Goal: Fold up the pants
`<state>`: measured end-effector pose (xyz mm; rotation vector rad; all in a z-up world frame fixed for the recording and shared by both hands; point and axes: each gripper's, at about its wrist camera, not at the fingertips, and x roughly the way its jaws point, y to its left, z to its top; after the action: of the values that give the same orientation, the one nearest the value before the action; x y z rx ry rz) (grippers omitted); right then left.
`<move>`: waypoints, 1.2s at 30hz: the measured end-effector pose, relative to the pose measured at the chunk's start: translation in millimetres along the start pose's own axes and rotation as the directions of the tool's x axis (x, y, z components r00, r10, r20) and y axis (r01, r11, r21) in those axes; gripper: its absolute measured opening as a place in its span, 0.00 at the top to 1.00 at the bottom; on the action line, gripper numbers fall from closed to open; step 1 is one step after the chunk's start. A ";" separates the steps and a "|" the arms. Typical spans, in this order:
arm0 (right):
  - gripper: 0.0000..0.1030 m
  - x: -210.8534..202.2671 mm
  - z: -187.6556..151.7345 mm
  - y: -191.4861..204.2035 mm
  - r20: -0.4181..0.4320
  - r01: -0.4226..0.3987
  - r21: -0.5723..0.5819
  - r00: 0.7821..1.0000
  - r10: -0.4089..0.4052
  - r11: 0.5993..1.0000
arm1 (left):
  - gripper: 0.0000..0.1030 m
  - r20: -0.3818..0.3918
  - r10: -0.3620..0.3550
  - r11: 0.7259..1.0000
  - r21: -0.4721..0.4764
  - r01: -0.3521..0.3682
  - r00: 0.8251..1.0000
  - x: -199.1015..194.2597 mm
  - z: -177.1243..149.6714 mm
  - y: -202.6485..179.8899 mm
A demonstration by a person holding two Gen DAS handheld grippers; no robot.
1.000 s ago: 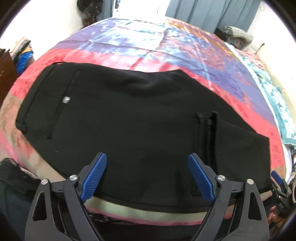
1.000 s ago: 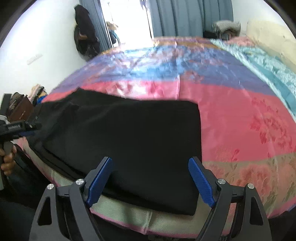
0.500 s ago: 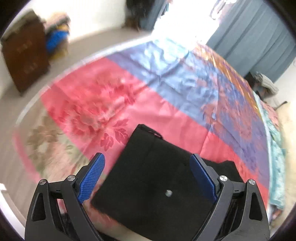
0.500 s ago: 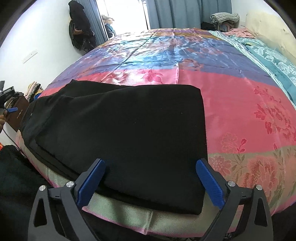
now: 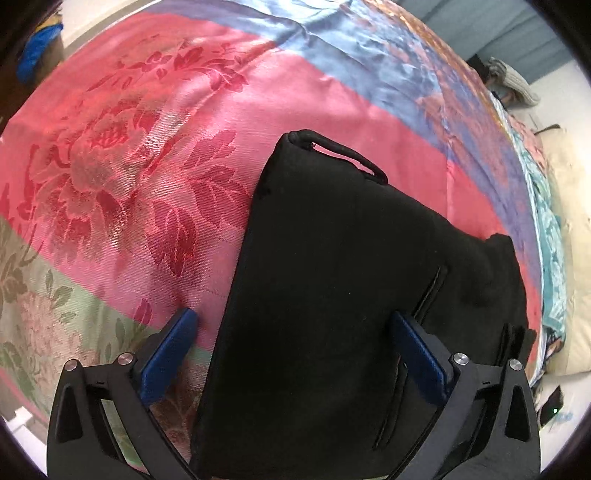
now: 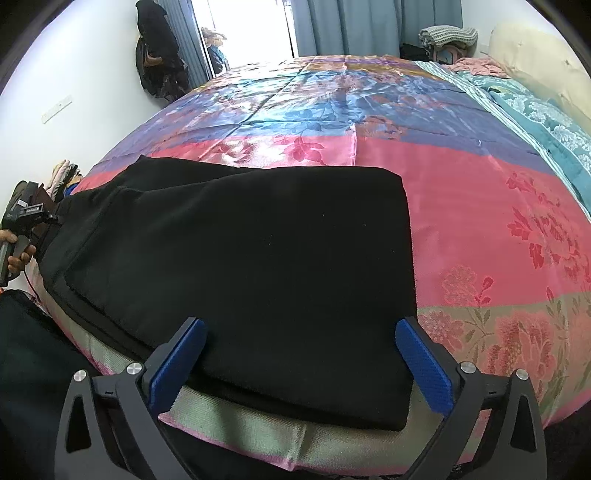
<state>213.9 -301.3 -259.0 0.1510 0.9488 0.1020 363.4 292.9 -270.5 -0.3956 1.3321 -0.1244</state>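
Black pants point(image 6: 258, 258) lie folded flat along the near edge of a bed with a pink, blue and green floral cover point(image 6: 480, 206). In the left wrist view I see their waistband end point(image 5: 332, 295) with a belt loop point(image 5: 343, 153) at its far corner. My left gripper point(image 5: 295, 339) is open and empty, low over that waistband end, its jaws astride the left edge. My right gripper point(image 6: 301, 349) is open and empty, just above the folded leg end at the bed's front edge. The left gripper also shows at the far left of the right wrist view point(image 6: 22, 218).
Grey-blue curtains point(image 6: 369, 26) and a bright doorway stand beyond the bed. Dark clothes point(image 6: 159, 55) hang on the left wall. A teal patterned sheet point(image 6: 535, 118) and a cream pillow point(image 6: 546, 62) lie at the right. Folded knitwear point(image 6: 447, 35) sits far back.
My left gripper has swung left and dropped close over the waistband end of the pants. My right gripper has pulled back slightly. Both stay open. The pants have not moved.
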 end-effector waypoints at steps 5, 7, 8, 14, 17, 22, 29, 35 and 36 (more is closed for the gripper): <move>0.00 0.1 -0.1 -1.3 0.005 -0.005 0.000 1.000 0.005 1.000 | 0.03 0.004 0.044 0.999 -0.021 -0.044 0.999 -4.4 -0.7 -4.5; 0.00 -0.1 0.1 -1.9 0.007 -0.008 0.004 1.000 0.008 1.000 | 0.43 0.036 0.024 1.000 -0.019 -0.023 0.999 -12.1 -3.2 -16.9; 0.00 -0.5 0.5 -2.5 0.007 -0.010 0.007 1.000 0.010 1.000 | 0.50 0.045 0.030 0.999 -0.028 -0.029 0.999 -14.9 -5.1 -18.4; 0.00 -2.1 1.7 -6.3 0.010 -0.030 0.030 1.000 0.030 0.999 | 0.82 0.141 -0.005 0.982 -0.187 0.032 0.990 -60.3 -28.0 -35.6; 0.00 -4.1 2.4 -9.8 0.013 -0.046 0.053 0.999 0.045 0.998 | 0.83 0.187 -0.087 0.977 -0.174 0.120 0.979 -92.0 -37.0 -59.7; 0.00 -7.3 2.2 -16.2 0.019 -0.083 0.100 0.996 0.082 0.991 | 0.84 0.185 -0.242 0.962 -0.081 0.260 0.952 -137.2 -54.5 -145.6; 0.00 -8.2 1.1 -16.6 0.016 -0.098 0.098 0.995 0.097 0.990 | 0.84 0.118 -0.340 0.932 0.172 0.318 0.933 -106.1 -83.8 -315.3; 0.00 -7.6 -1.3 -14.0 0.013 -0.089 0.071 0.996 0.088 0.993 | 0.67 -0.124 -0.180 0.903 0.373 0.214 0.976 32.5 -132.6 -429.1; 0.00 -7.9 -1.4 -14.6 0.012 -0.088 0.067 0.996 0.087 0.994 | 0.68 -0.165 -0.170 0.893 0.391 0.223 0.971 41.5 -141.2 -438.8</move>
<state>208.5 -316.8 -256.0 0.2553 0.9373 0.1497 297.2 -156.4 -181.0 -0.1671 1.3475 -0.5976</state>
